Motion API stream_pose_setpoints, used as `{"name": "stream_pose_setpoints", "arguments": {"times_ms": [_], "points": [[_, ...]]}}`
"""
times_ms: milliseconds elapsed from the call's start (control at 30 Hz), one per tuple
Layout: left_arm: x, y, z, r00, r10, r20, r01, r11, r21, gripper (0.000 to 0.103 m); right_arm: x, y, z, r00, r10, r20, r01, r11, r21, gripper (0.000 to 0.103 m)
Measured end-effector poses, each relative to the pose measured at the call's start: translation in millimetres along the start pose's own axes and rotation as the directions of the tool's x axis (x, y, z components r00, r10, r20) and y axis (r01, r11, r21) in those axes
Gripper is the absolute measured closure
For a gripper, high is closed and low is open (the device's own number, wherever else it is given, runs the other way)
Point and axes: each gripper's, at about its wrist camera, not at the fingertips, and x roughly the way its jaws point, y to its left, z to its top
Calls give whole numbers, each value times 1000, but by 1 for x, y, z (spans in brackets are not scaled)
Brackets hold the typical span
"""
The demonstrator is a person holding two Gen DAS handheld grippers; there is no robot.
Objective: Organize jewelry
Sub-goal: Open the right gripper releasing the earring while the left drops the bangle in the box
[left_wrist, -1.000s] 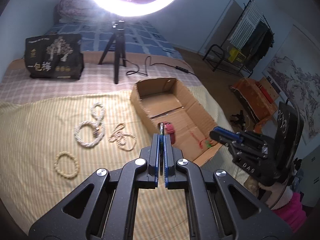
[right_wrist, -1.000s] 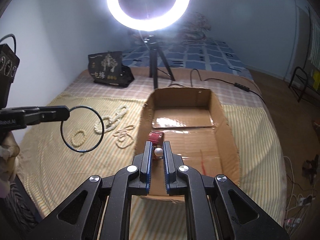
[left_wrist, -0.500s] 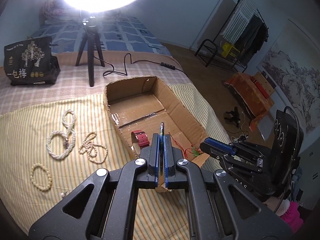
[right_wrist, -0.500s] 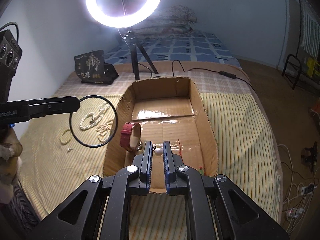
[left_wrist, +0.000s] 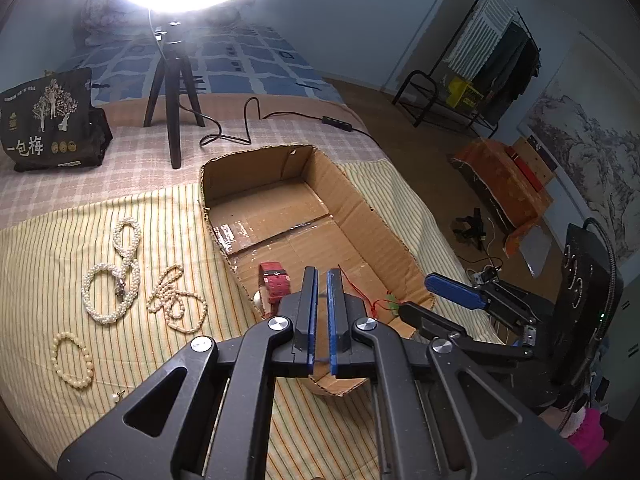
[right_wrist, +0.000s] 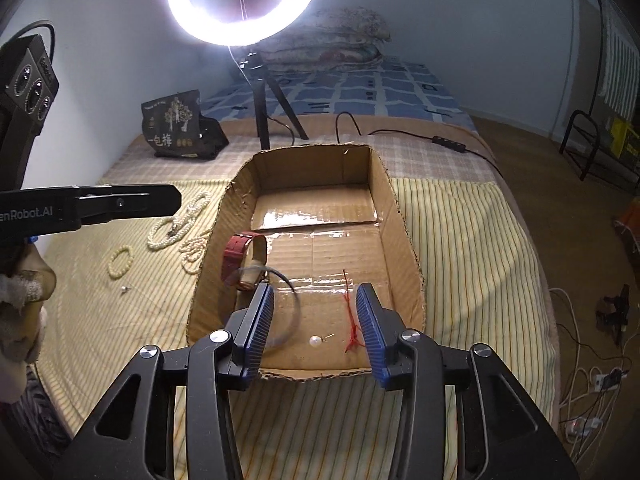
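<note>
An open cardboard box (right_wrist: 404,240) lies on the striped bed cover. My right gripper (right_wrist: 314,296) hangs over its near end with its jaws opening and nothing between them. A pearl stud (right_wrist: 316,341) lies on the box floor below, beside a red cord (right_wrist: 350,312). A thin black ring (right_wrist: 294,308) shows blurred next to the red-strapped watch (right_wrist: 240,256). My left gripper (left_wrist: 322,276) stands over the box's near left wall, pads nearly together and nothing in them. In the left wrist view, the right gripper (left_wrist: 416,294) is at the box's near right corner.
Pearl necklaces (left_wrist: 112,292) (left_wrist: 176,300), a bead bracelet (left_wrist: 72,356) and a small stud (left_wrist: 118,396) lie on the cover left of the box. A ring light on a tripod (left_wrist: 172,92), its cable and a black bag (left_wrist: 52,120) stand behind. The bed edge drops off on the right.
The right jaws have opened and the pearl stud has dropped to the box floor. The black ring has left the left gripper and is now down in the box by the watch.
</note>
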Motion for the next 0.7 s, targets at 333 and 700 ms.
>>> {"name": "stream_pose_setpoints", "arguments": {"times_ms": [333,700], "points": [[-6,7,-2,1000,14,-2,-14,1000,-11,85,-2,0,1,1000,-19,1,19,1000,3,57],[-21,20,-6,999,35,3,-35,999,-18,62,-8,12,4,999,-32,2,32,999,-12,41]]}}
